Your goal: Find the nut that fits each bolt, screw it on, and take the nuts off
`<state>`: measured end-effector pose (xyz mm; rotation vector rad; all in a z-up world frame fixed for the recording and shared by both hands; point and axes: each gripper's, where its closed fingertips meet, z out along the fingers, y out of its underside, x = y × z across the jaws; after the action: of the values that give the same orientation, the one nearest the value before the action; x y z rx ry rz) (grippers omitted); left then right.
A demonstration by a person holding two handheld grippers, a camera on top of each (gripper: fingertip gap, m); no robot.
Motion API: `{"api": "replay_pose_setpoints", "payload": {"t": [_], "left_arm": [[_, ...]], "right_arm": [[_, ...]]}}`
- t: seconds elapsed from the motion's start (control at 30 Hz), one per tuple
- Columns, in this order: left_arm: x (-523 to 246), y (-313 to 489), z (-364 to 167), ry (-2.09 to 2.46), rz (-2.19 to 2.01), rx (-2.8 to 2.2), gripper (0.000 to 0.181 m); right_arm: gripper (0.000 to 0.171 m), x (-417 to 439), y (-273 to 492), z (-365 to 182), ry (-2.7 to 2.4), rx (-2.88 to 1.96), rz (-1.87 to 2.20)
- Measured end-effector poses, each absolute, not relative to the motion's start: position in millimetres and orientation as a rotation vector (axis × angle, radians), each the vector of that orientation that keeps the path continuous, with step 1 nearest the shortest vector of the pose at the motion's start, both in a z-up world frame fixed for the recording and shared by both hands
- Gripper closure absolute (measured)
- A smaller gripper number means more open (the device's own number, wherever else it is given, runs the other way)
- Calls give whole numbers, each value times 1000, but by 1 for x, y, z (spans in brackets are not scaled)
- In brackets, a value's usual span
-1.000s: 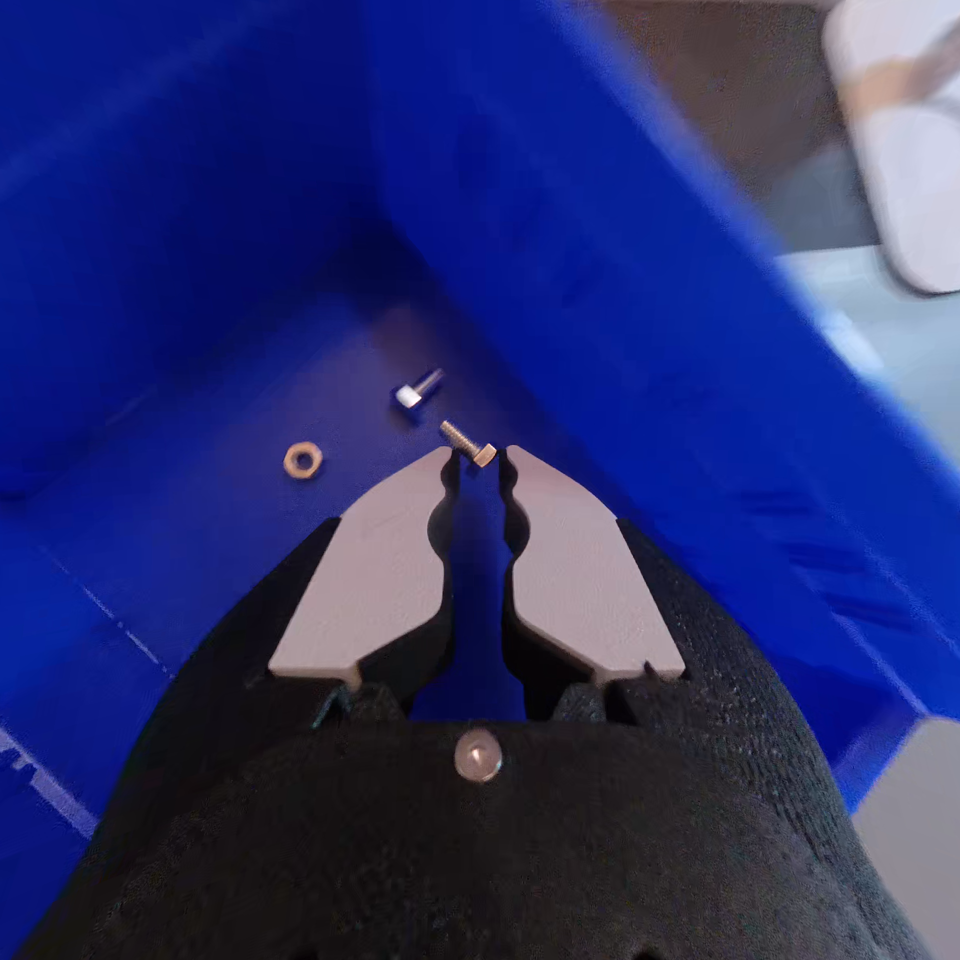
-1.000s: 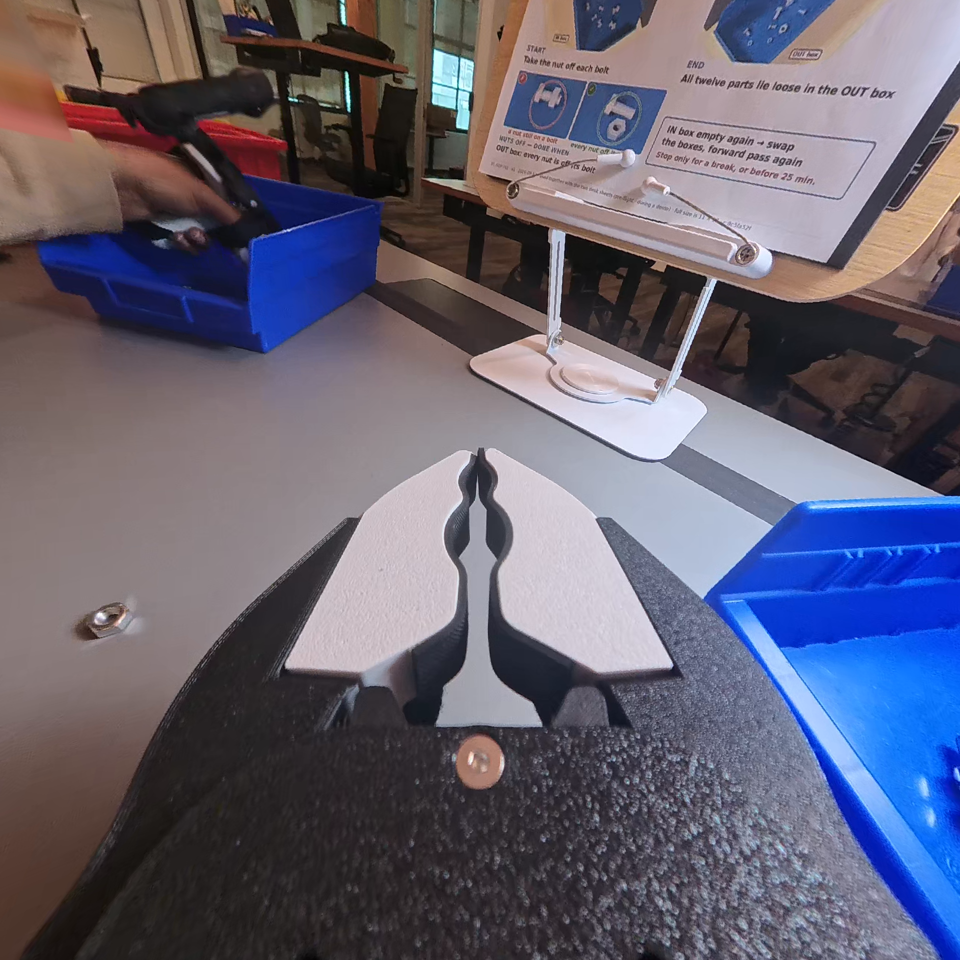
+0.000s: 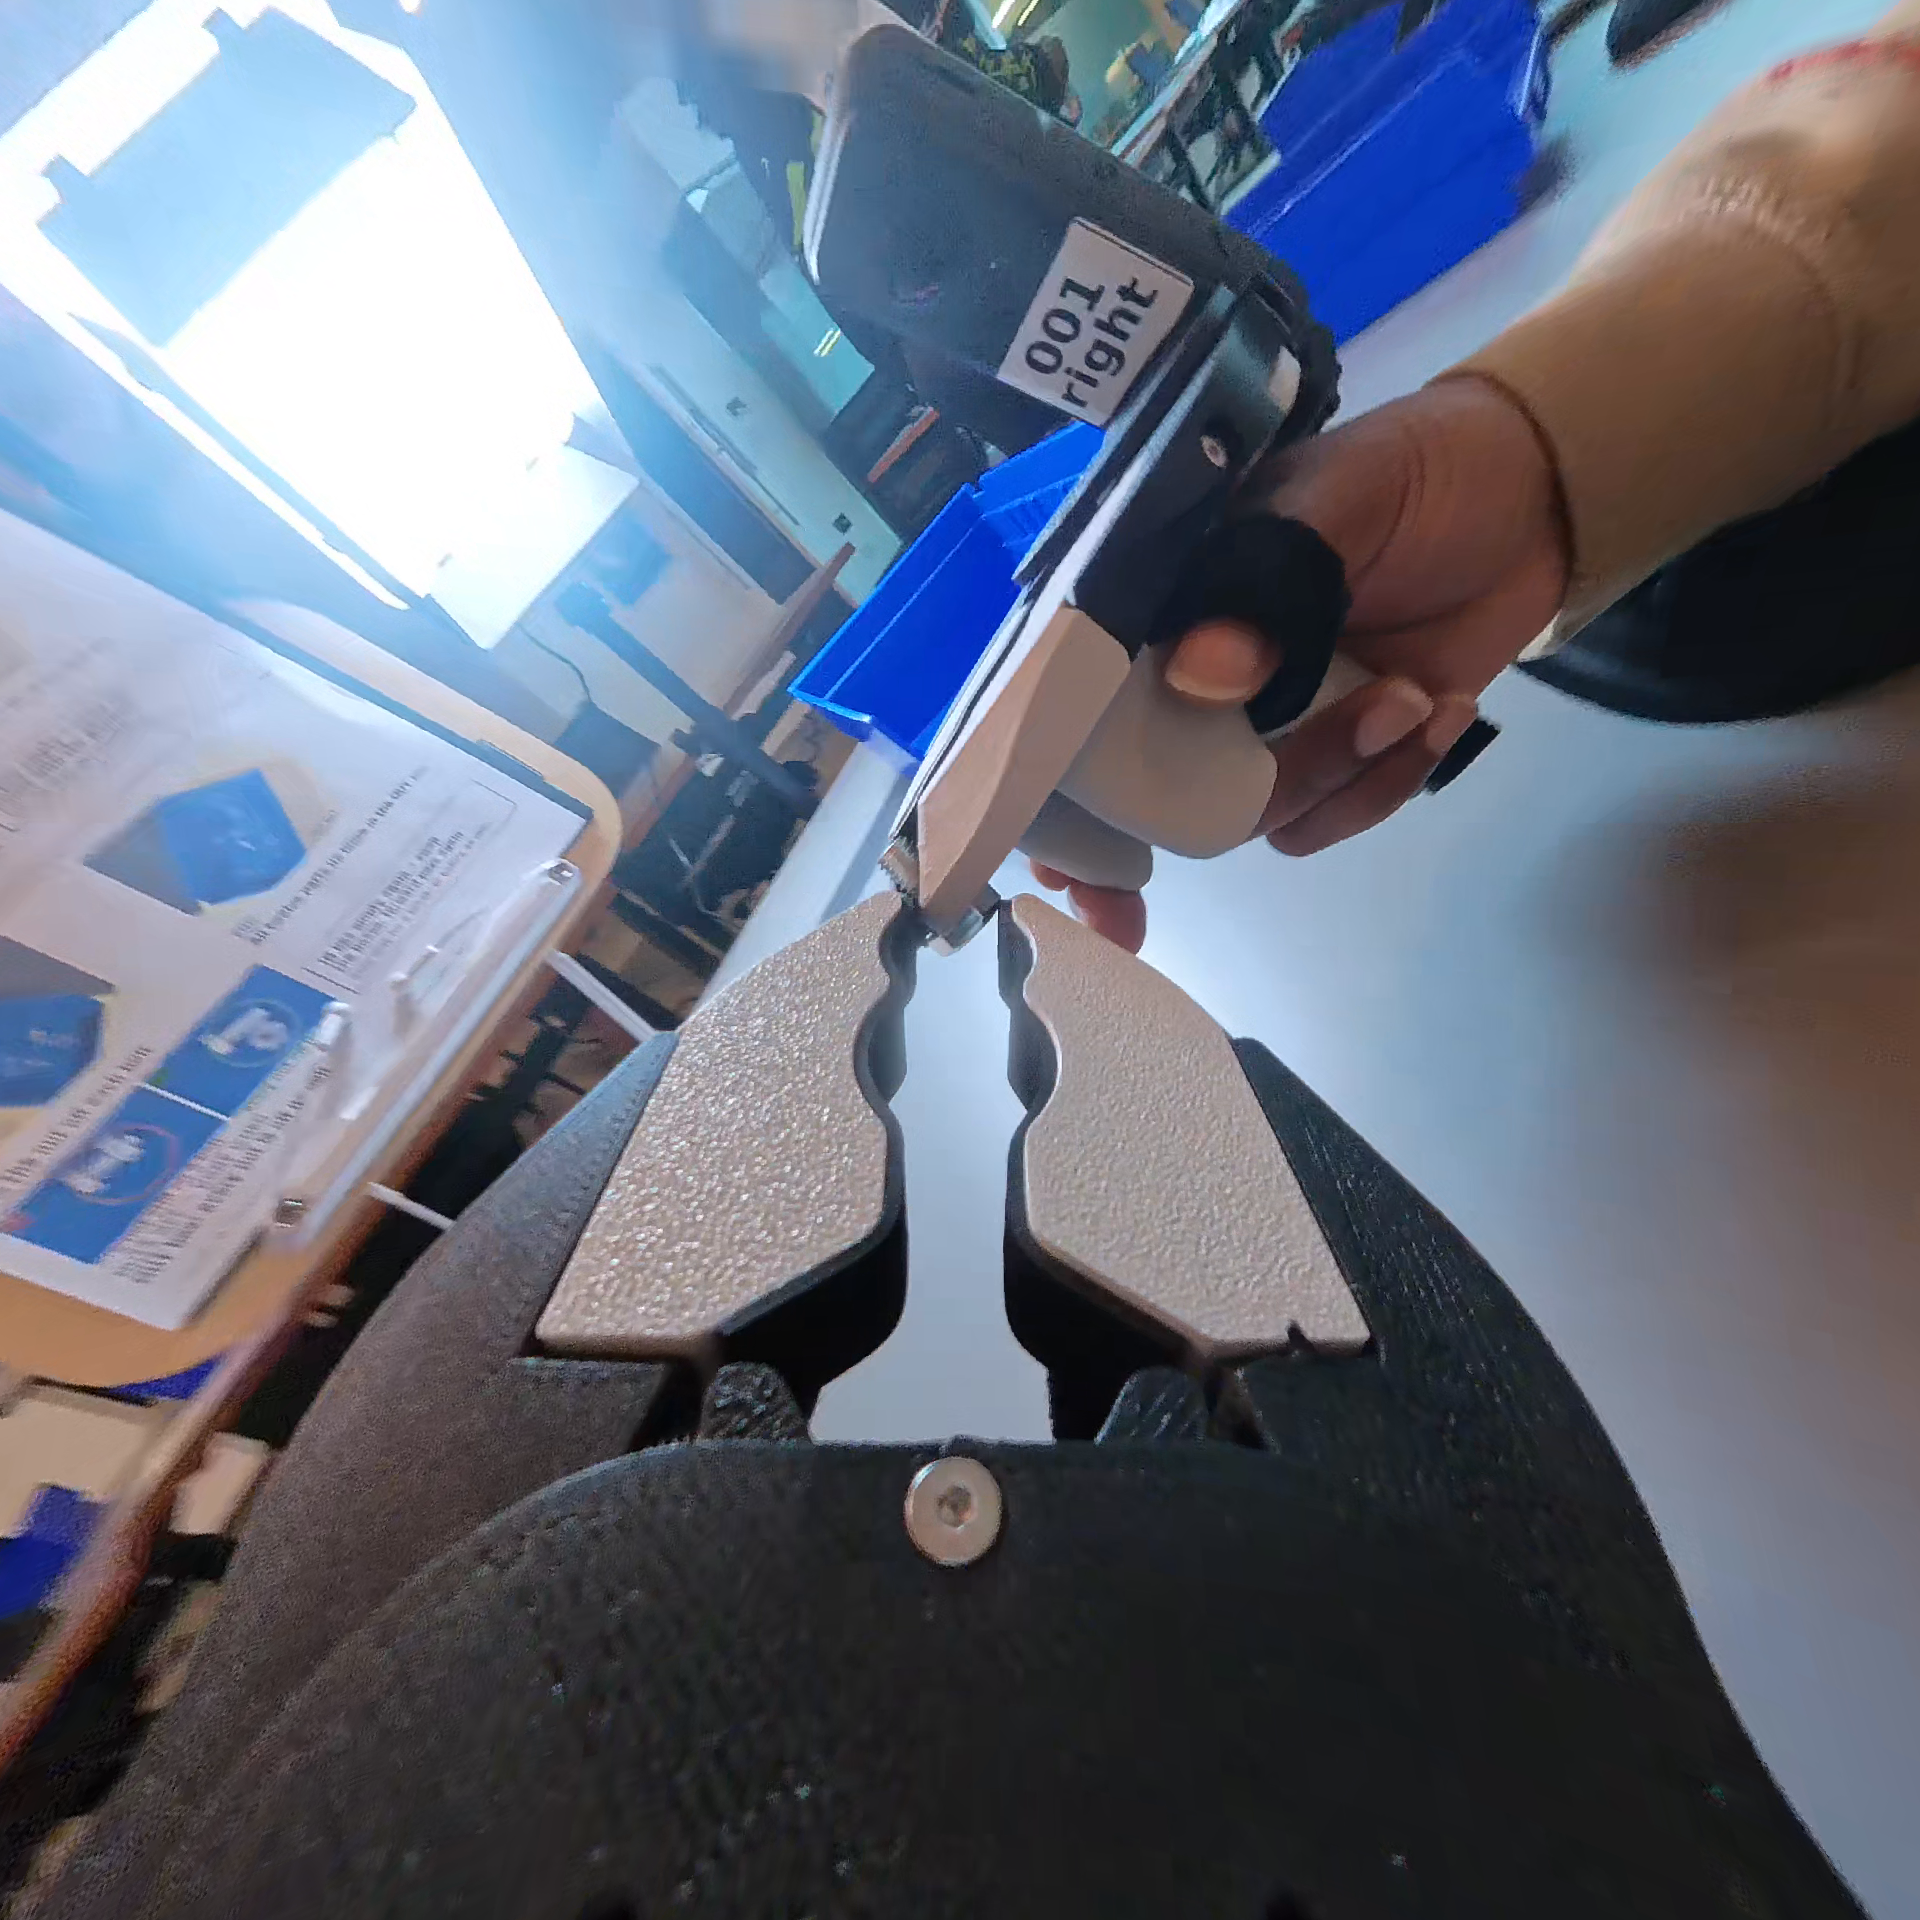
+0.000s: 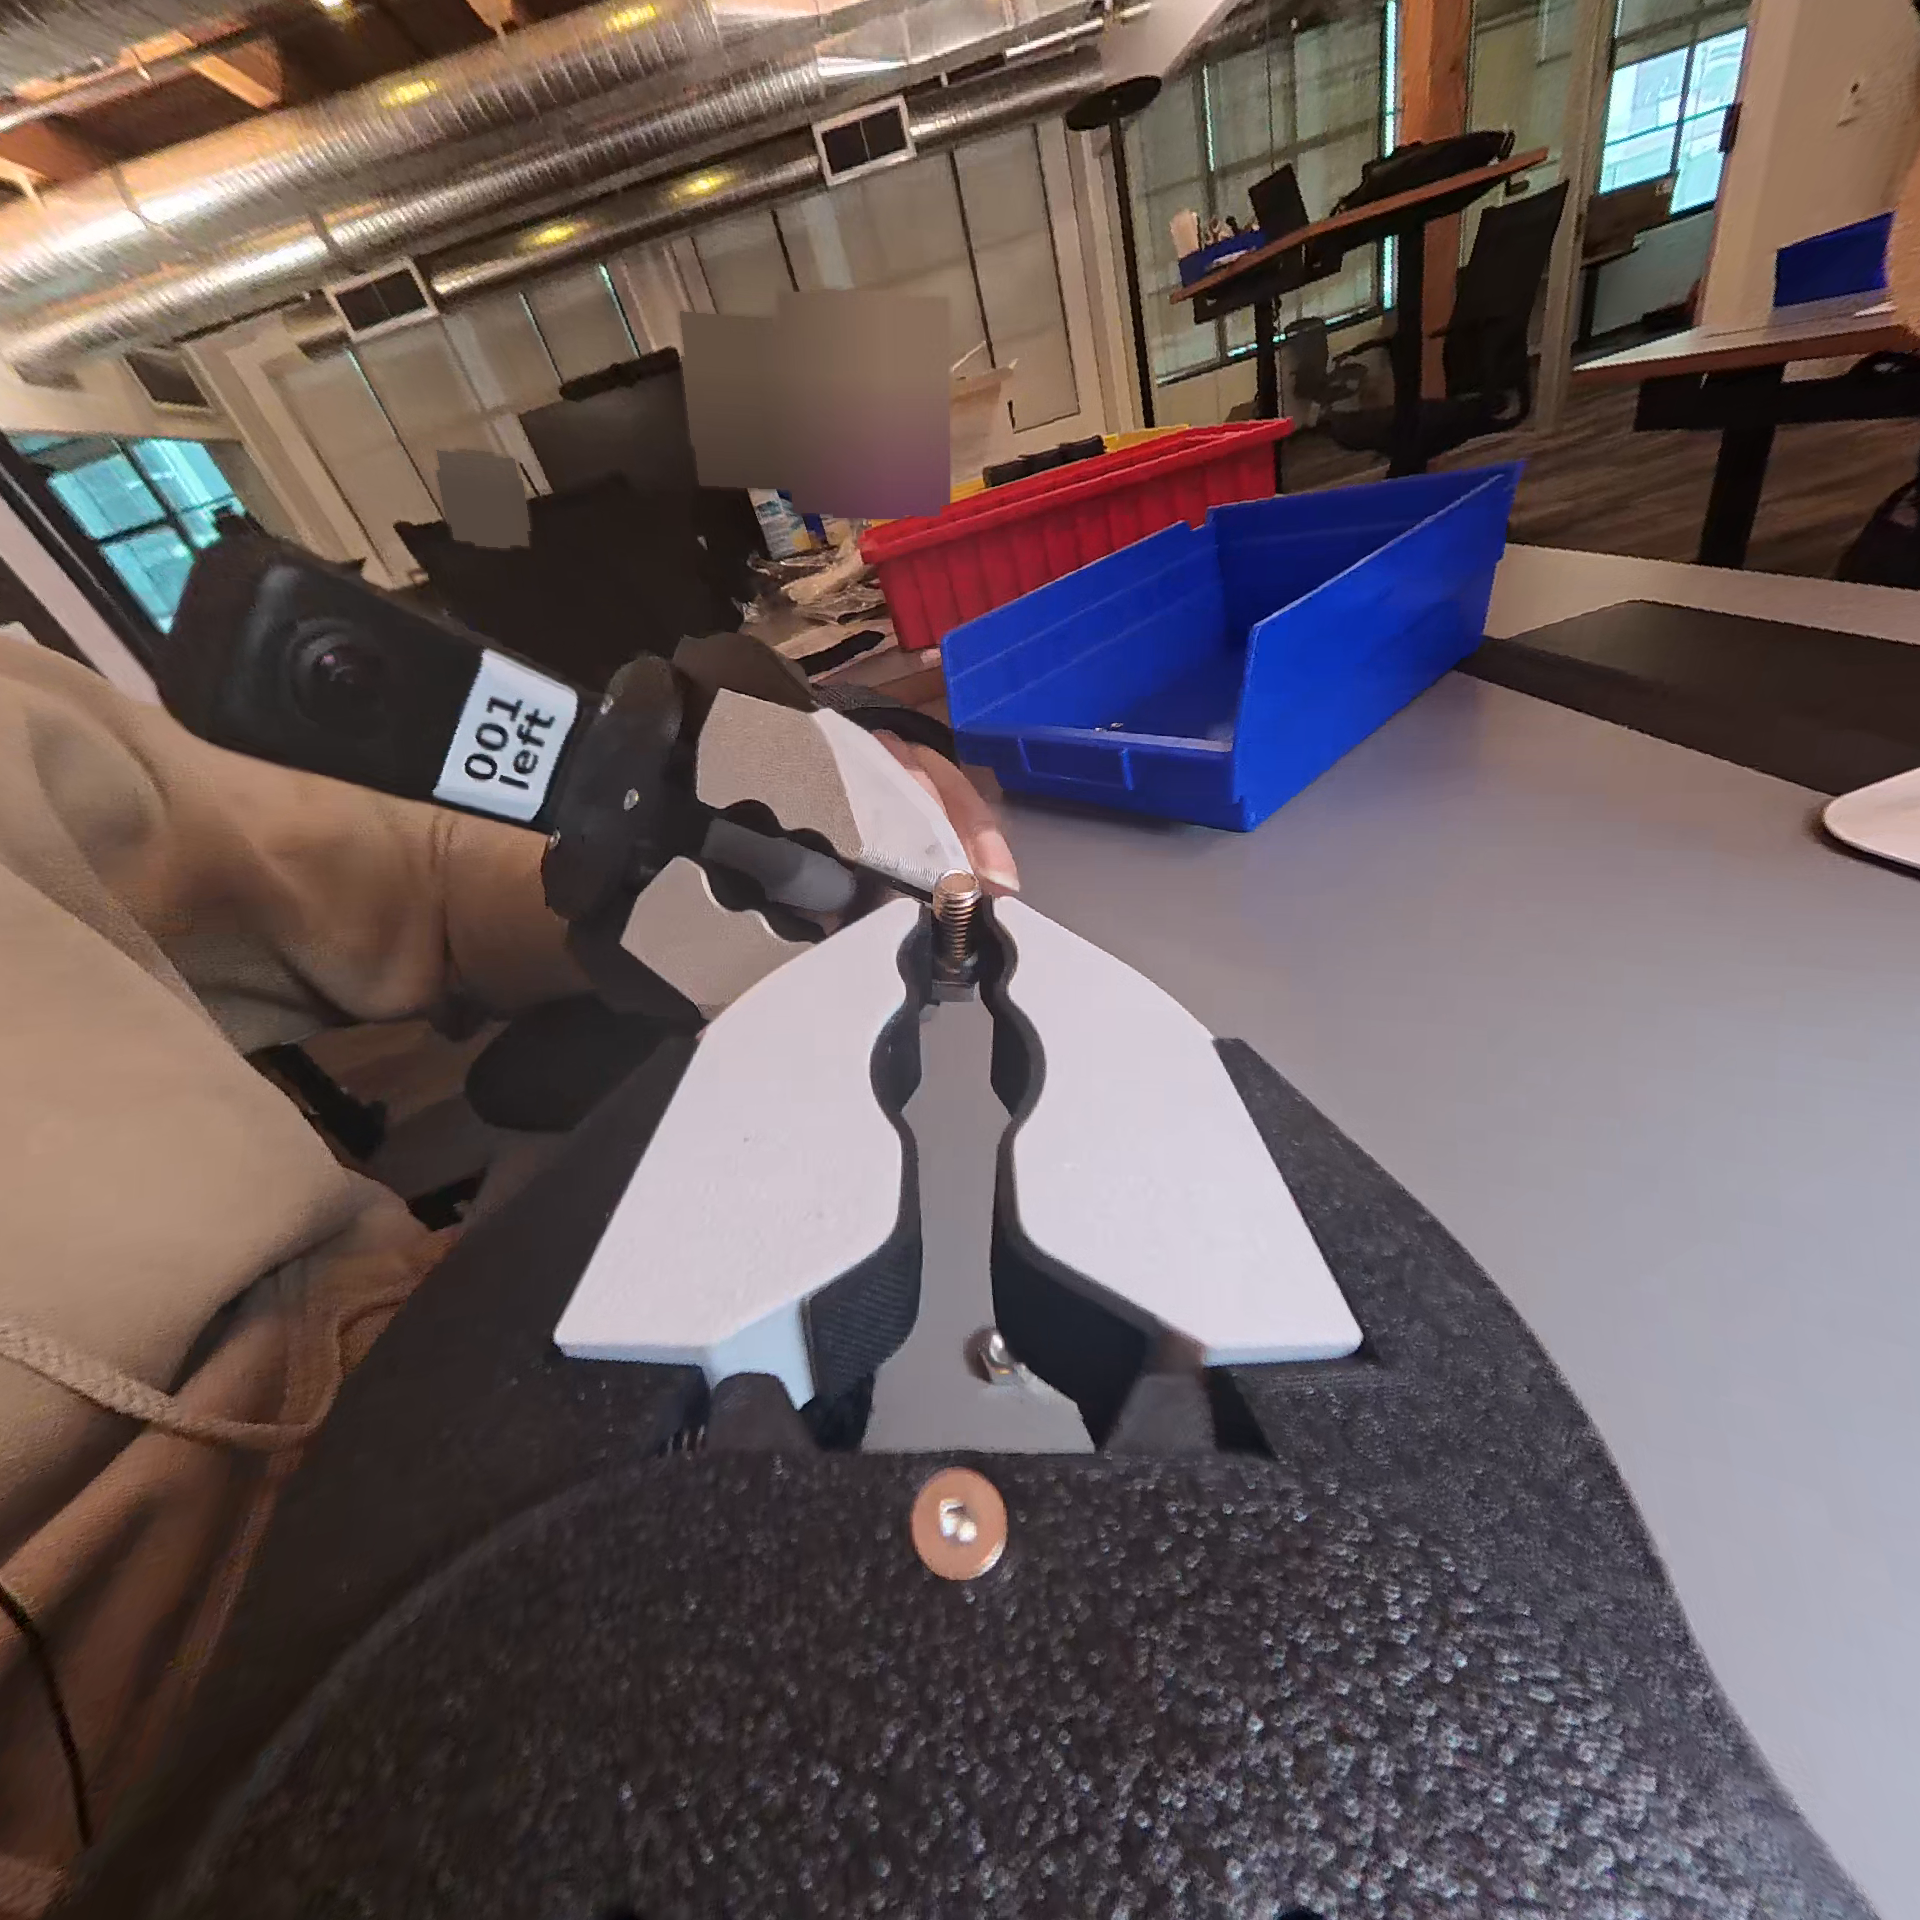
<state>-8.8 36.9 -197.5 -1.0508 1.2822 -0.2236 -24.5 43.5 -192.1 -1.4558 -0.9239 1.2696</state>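
Bolt point(image 4: 954, 928) between both grippers, outside bin point(image 4: 1236, 644)

Bolt point(image 4: 954, 940) upright between right gripper point(image 4: 951, 914) jaws; left gripper point(image 4: 914, 868) just behind; bin point(image 4: 1226, 665) on table point(image 4: 1455, 987) beyond.

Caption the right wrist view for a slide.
Right tongs clasp an upright bolt by its base while the left tongs meet its threaded tip; blue bin on grey table behind.

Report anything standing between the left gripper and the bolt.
Nothing visible does. The bolt sits at the right gripper fingertips, threaded end pointing outward. The left gripper has its fingertips right at the bolt. Whether the left one grips it is unclear.
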Motion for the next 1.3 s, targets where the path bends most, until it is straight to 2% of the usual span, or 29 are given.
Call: {"api": "replay_pose_setpoints", "payload": {"t": [0.13, 0.23, 0.37, 0.6, 0.87, 1.2, 1.3], "left_arm": [[-10, 36, -198, 1175, -530, -1208, 167], [-14, 39, -199, 1117, -748, -1336, 156], [-11, 26, -203, 1141, -977, -1385, 160], [-9, 17, -203, 1151, -1080, -1367, 166], [-4, -7, -196, 1144, -1385, -1320, 161], [-3, -11, -199, 1158, -1451, -1330, 166], [-3, -9, -200, 1156, -1432, -1334, 166]], "right_arm": [[163, -23, 44, -191, -943, -1414, 1219], [163, -24, 41, -191, -990, -1373, 1166], [163, -30, 30, -190, -1045, -1309, 1147], [163, -29, 21, -190, -1082, -1289, 1264], [164, -26, -5, -183, -1143, -1224, 1584], [163, -22, -8, -187, -1224, -1244, 1501], [157, -21, -4, -187, -1230, -1256, 1440]]}}
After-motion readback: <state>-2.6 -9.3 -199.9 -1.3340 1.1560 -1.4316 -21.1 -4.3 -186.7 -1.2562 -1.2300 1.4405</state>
